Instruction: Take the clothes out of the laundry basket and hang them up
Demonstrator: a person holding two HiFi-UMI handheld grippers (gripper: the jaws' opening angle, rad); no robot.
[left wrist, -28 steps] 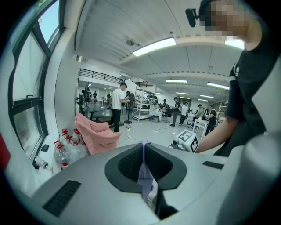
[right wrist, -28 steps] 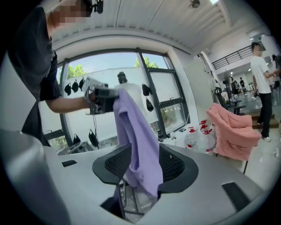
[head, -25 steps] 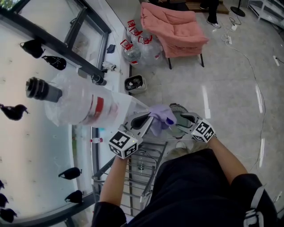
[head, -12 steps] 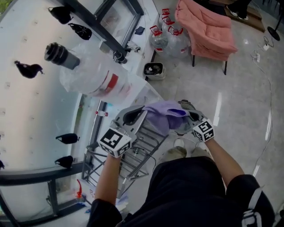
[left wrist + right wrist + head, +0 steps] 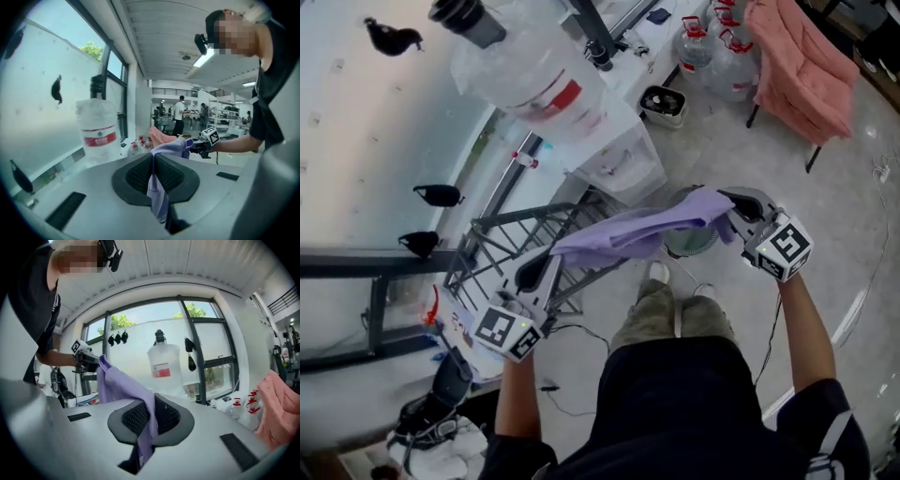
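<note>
The left gripper [image 5: 542, 267] and the right gripper [image 5: 733, 208] each pinch one end of the purple cloth [image 5: 642, 232] stretched between them.

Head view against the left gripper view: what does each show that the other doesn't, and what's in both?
Head view only: the metal rack and the person's shoes. Left gripper view only: dark pads of the left gripper pinching the purple garment, and people standing far off. Both: that garment stretched to the right gripper, the big water bottle, the pink chair.
</note>
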